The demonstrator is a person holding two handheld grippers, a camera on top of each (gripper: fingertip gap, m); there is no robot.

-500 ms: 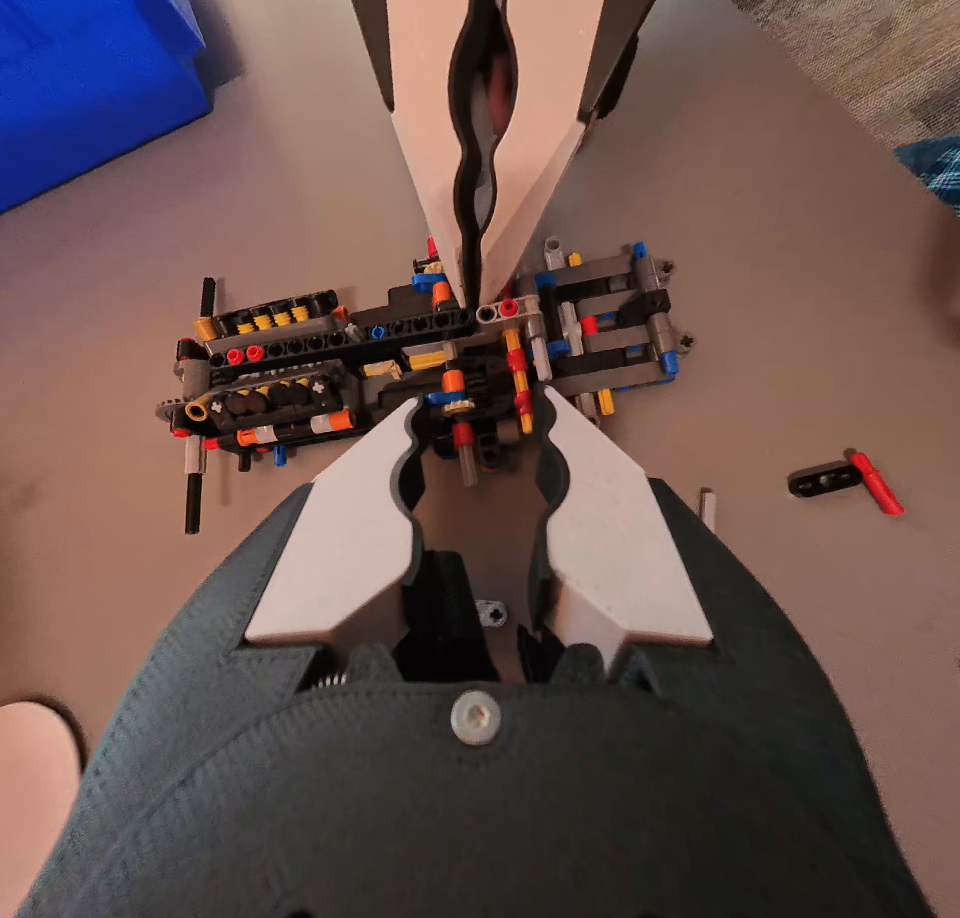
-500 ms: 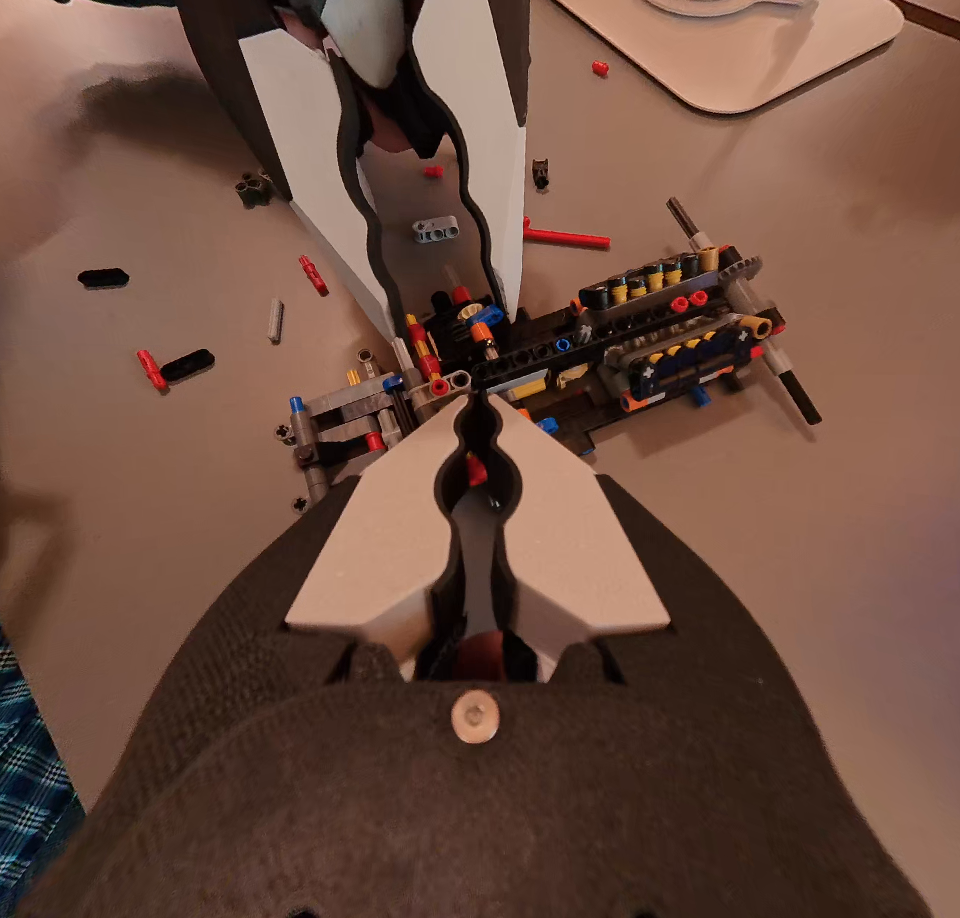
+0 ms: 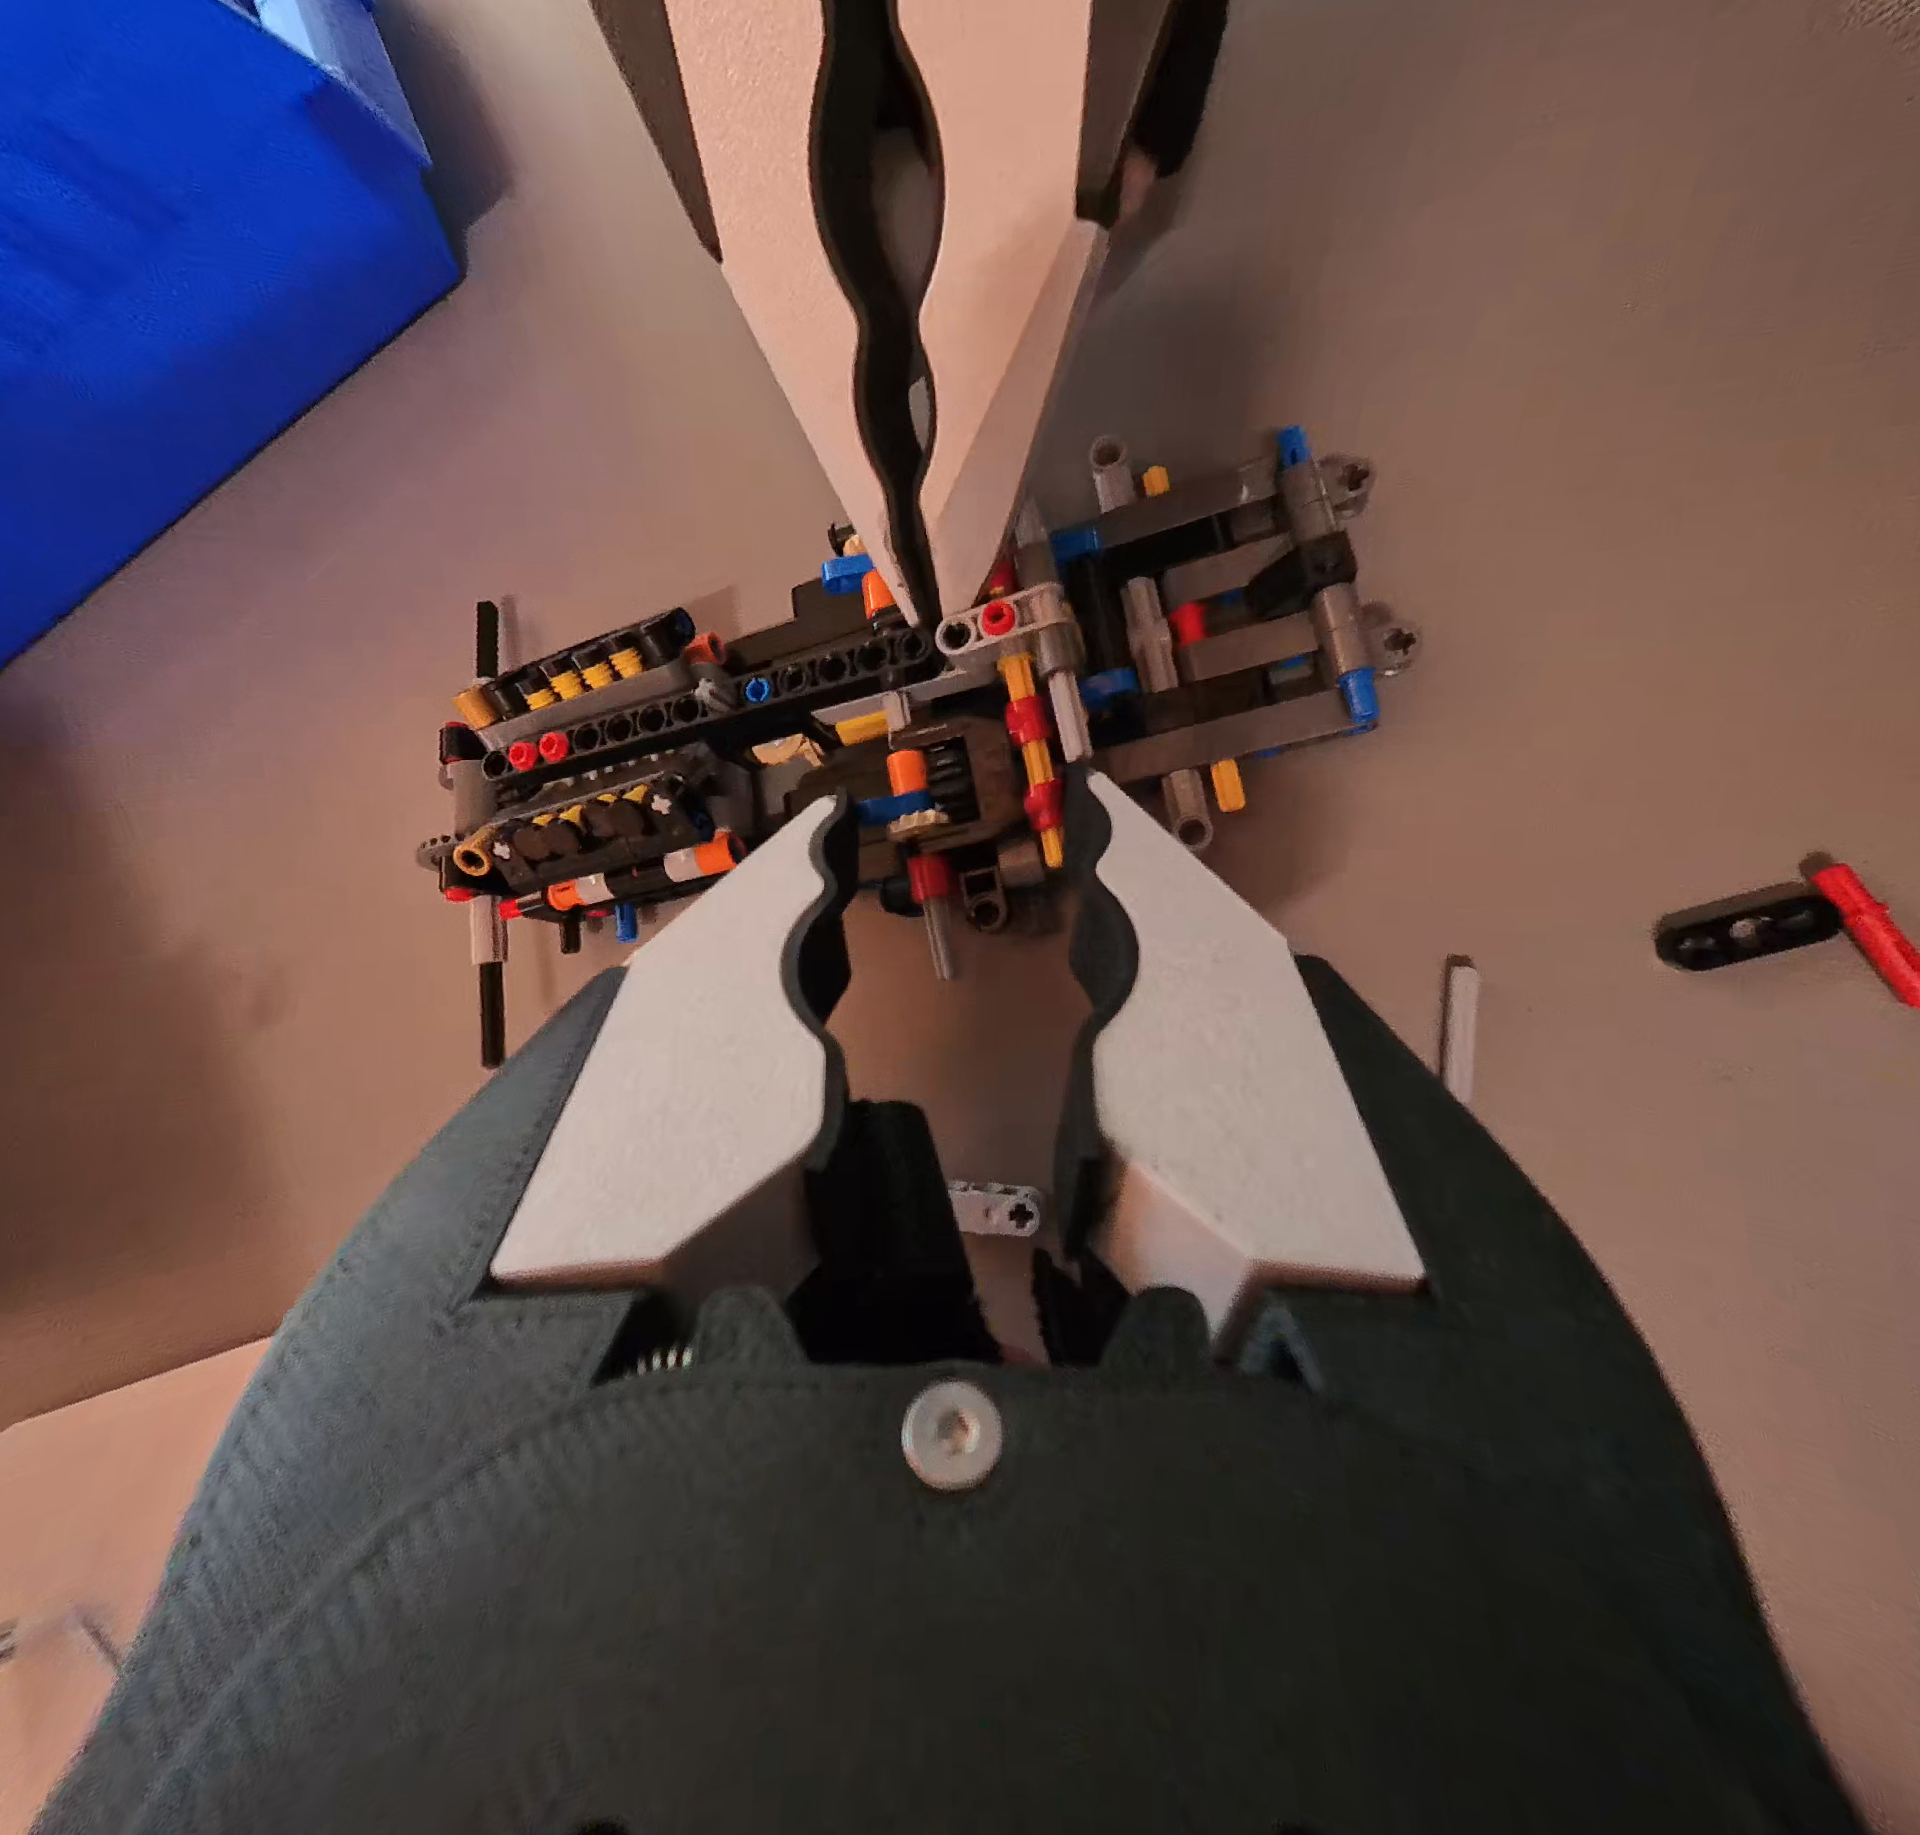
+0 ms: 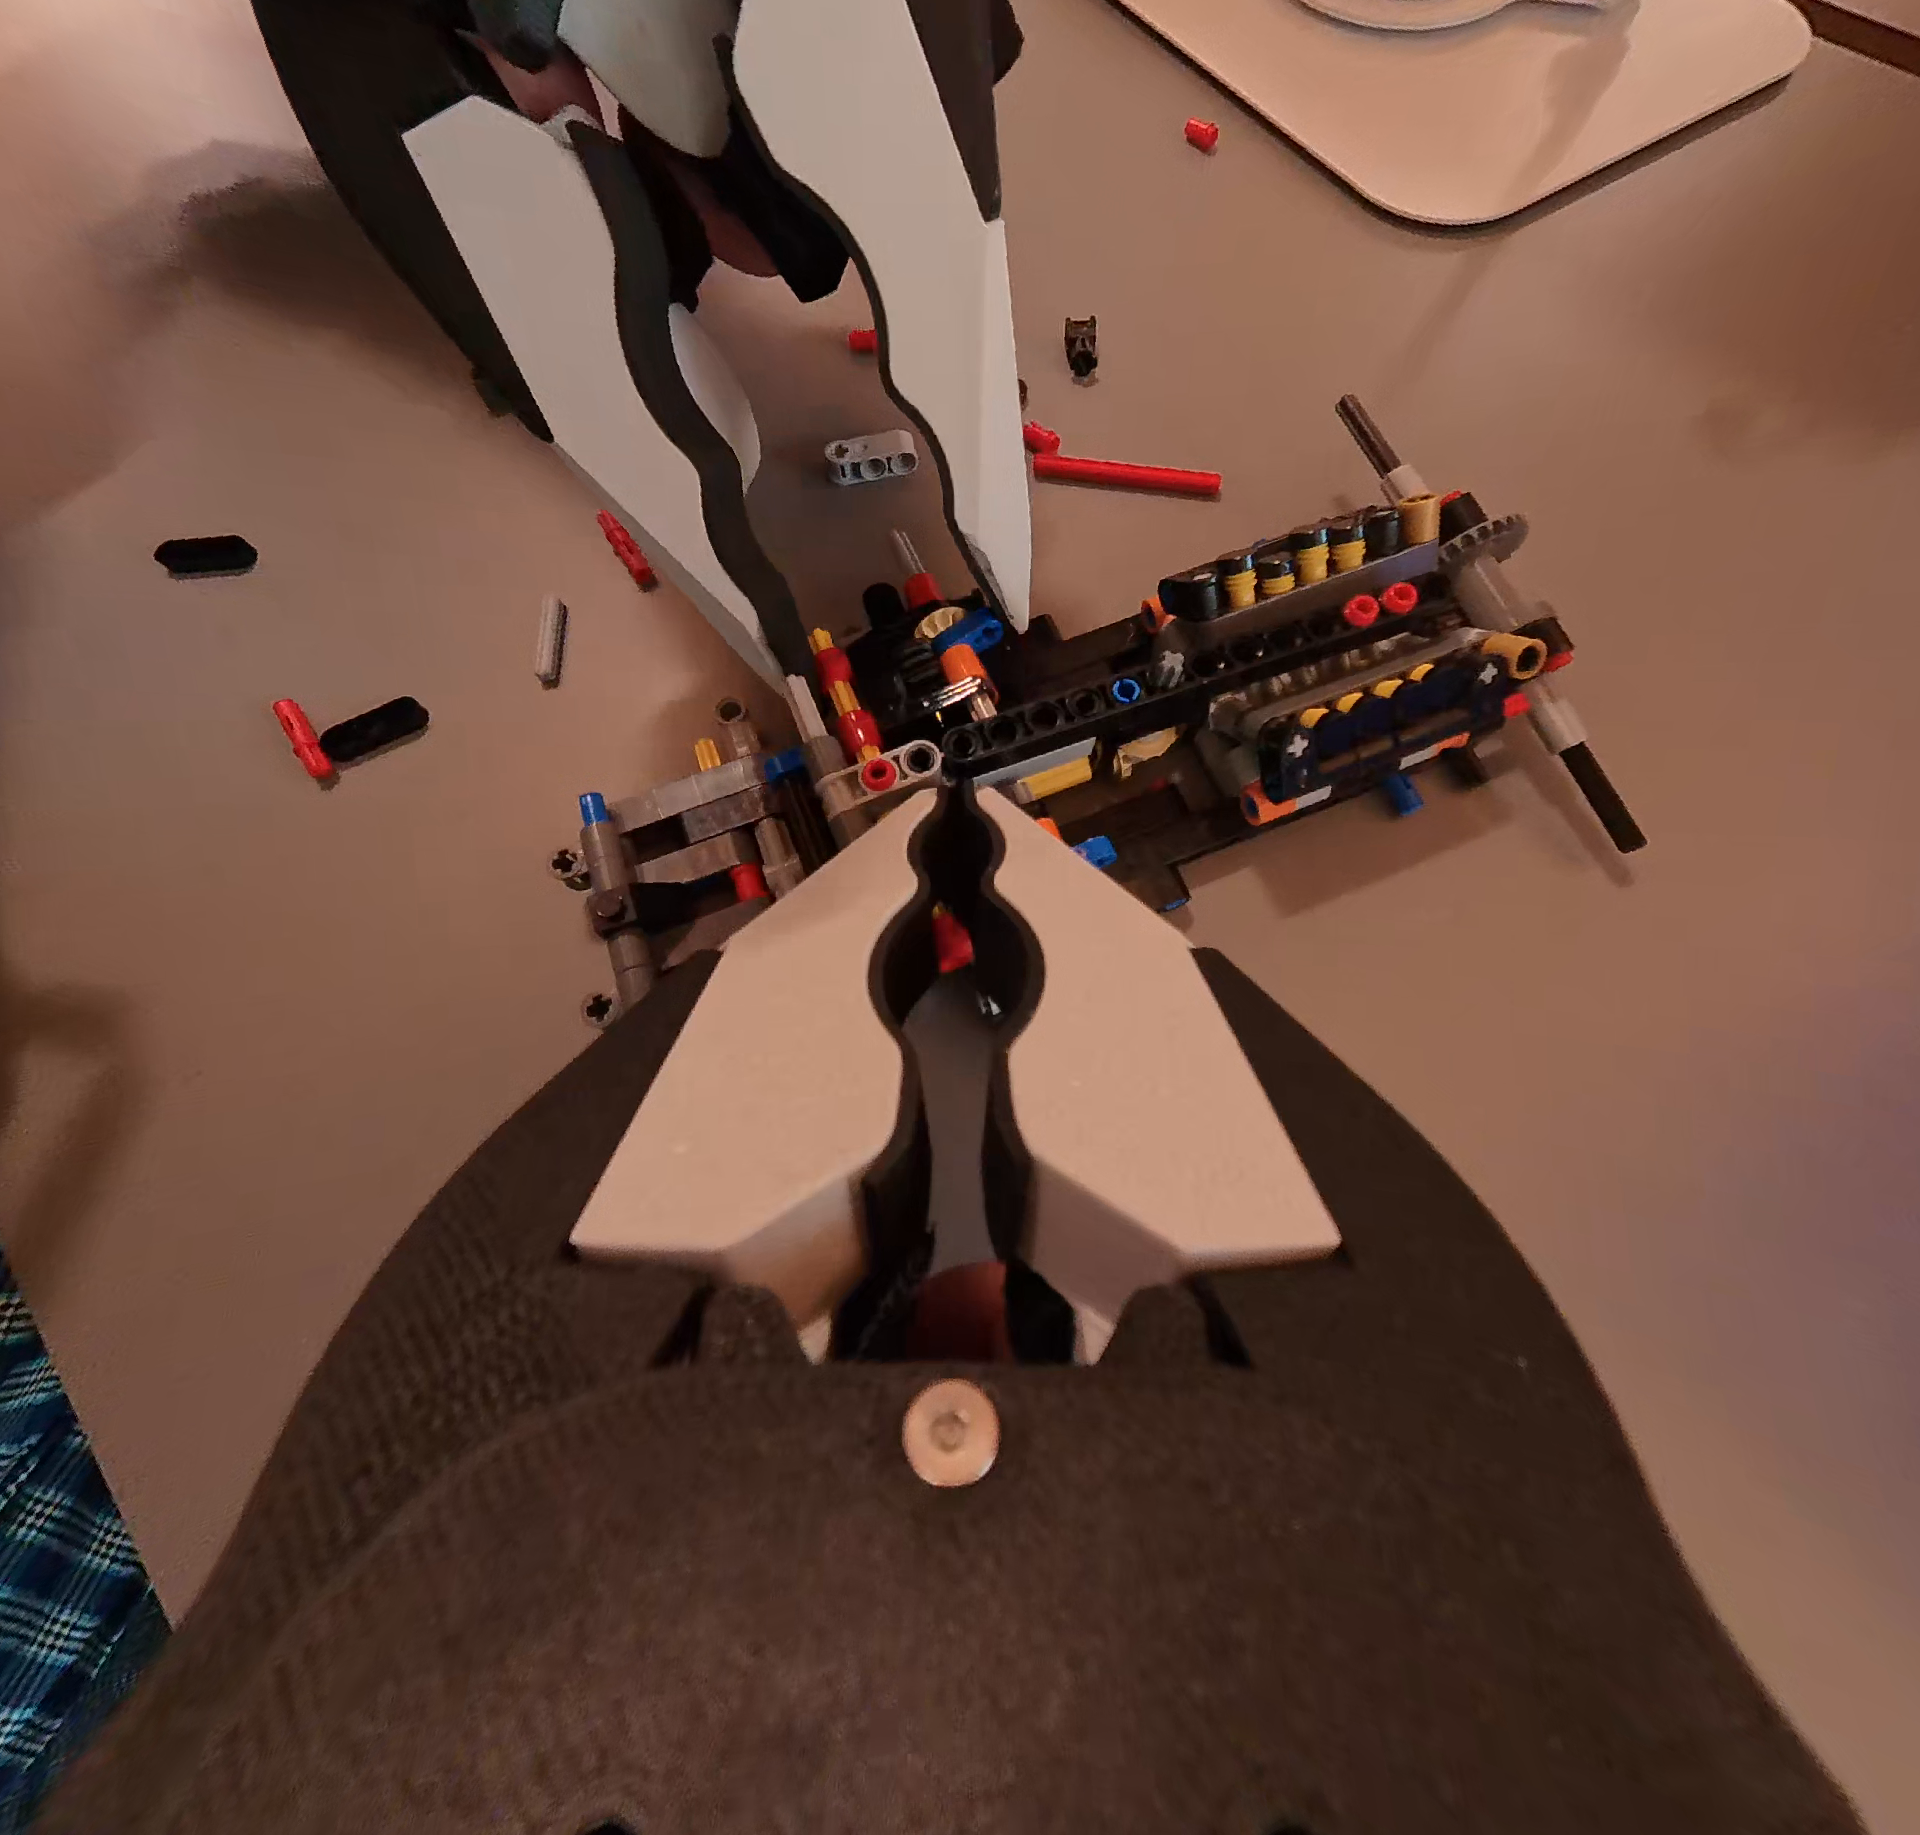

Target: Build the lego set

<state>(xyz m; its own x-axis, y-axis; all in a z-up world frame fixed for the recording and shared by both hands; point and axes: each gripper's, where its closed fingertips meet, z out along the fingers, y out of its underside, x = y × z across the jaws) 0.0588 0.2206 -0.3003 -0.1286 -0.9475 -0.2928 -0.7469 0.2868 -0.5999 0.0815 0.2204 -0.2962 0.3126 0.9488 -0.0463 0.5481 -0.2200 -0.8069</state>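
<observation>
Left gripper (image 3: 961, 798) spread, straddling the lego assembly (image 3: 894, 736) on the tabletop (image 3: 1558, 331); right gripper (image 4: 956, 798) clenched against it; blue bin (image 3: 156, 279), contents unseen.

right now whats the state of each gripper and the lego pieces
left hand-held gripper: open, straddling the model's middle
right hand-held gripper: shut, tips at the model
lego model: partly built, flat on the table
long red axle: loose on table
grey connector: loose, unattached

Blue bin (image 3: 156, 331) runs off the frame's upper left; right gripper (image 4: 951, 793) hides the build's (image 4: 1091, 725) near edge (whether it pinches anything, unclear)
</observation>
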